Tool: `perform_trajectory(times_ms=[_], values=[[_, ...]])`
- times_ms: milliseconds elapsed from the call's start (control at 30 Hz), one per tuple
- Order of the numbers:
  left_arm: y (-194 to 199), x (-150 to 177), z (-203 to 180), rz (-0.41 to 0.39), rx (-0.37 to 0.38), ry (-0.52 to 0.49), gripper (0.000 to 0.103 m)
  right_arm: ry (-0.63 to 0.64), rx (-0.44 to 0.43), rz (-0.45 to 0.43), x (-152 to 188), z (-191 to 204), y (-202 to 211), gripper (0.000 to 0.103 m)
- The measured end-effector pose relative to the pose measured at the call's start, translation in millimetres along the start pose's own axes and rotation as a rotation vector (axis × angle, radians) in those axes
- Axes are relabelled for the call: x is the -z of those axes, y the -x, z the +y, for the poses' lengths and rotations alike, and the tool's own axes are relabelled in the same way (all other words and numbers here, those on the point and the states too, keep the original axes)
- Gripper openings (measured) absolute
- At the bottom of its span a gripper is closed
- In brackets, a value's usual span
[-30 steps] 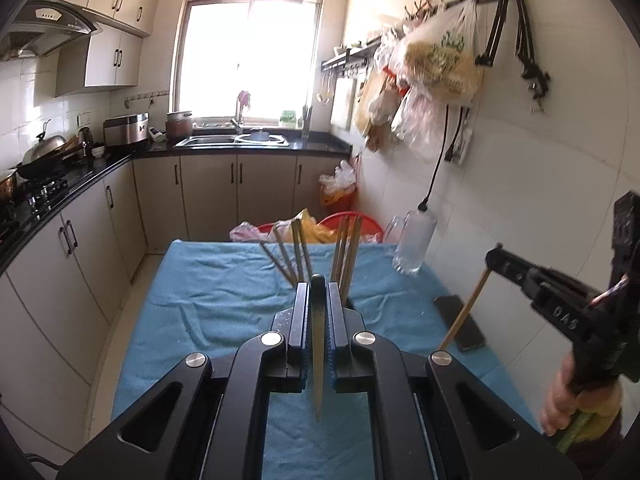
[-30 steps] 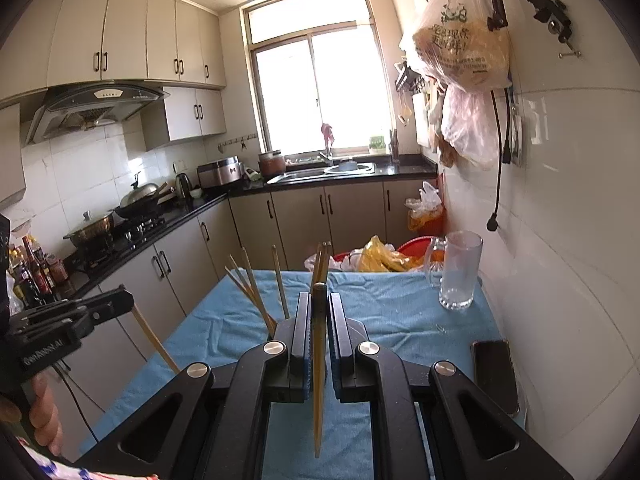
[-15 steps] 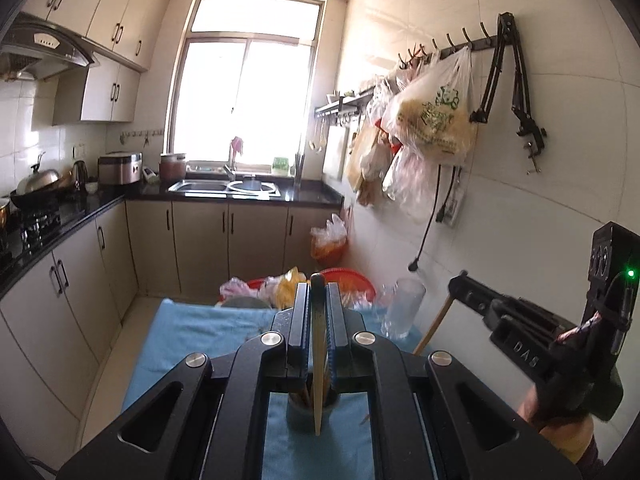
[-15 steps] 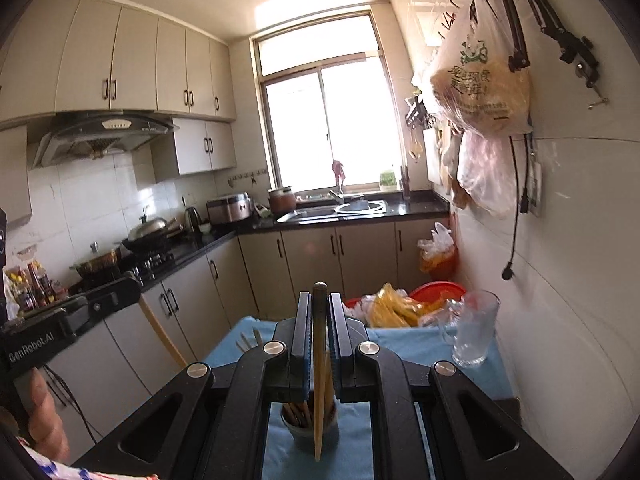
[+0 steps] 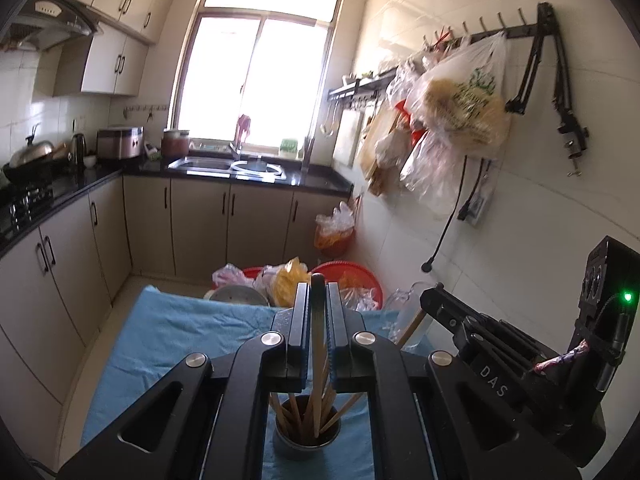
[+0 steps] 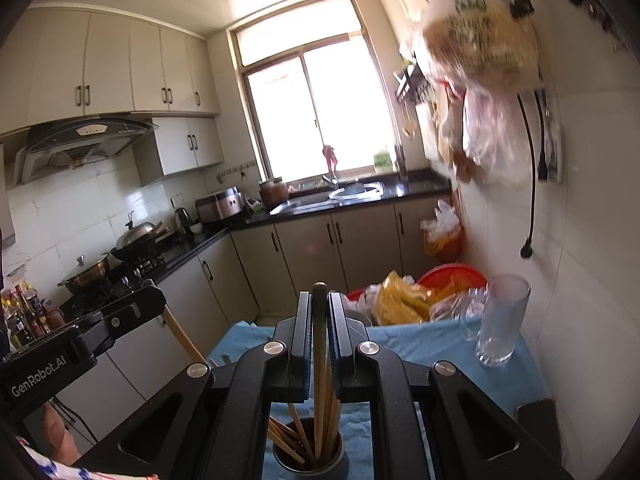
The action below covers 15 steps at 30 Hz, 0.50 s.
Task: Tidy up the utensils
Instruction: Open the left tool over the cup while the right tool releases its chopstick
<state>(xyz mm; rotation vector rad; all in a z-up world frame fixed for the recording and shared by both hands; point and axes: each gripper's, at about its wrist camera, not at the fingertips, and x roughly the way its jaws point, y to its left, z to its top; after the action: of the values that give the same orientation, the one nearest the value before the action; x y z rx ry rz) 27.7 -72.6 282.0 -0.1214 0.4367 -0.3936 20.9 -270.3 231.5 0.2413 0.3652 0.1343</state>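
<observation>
My left gripper (image 5: pixel 318 312) is shut on a wooden chopstick (image 5: pixel 318 364) held upright, its lower tip inside a dark round holder (image 5: pixel 306 442) with several chopsticks on the blue cloth. My right gripper (image 6: pixel 320 312) is shut on another chopstick (image 6: pixel 319 372), its tip also inside the same holder (image 6: pixel 310 460). Each gripper shows in the other's view: the right one (image 5: pixel 430 300) at the right, the left one (image 6: pixel 154 294) at the left, each with its chopstick.
The table has a blue cloth (image 5: pixel 172 332). A clear glass (image 6: pixel 500 320) stands at its far right by the tiled wall. A dark phone (image 6: pixel 536 412) lies at the right edge. Red basins and plastic bags (image 5: pixel 348 280) sit beyond the table. Cabinets line the left.
Both grippers came in over the holder and tilted up, bringing it from ahead to beneath the jaws. Both chopstick tips now sit inside the holder.
</observation>
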Motion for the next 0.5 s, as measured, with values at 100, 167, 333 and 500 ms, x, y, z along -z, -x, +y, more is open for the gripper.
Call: perform_trajectory(times_ms=[100, 167, 333, 500], values=[[-15.1, 9.6, 3.1, 0.032, -0.009, -0.001, 0.007, -0.005, 0.002, 0.029, 9.4, -6.2, -11.3, 0.008], [-22.8, 16.0, 5.5, 0.05, -0.015, -0.003, 0.007, -0.009, 0.0, 0.051, 16.3, -9.1, -18.6, 0.008], [-37.9, 30.9, 7.4, 0.1, -0.019, -0.005, 0.007, -0.024, -0.009, 0.109, 31.1, -15.2, -36.4, 0.008], [-45.0, 41.5, 8.5, 0.132, -0.025, -0.016, 0.007, -0.034, -0.007, 0.143, 41.4, -20.7, -46.4, 0.008]])
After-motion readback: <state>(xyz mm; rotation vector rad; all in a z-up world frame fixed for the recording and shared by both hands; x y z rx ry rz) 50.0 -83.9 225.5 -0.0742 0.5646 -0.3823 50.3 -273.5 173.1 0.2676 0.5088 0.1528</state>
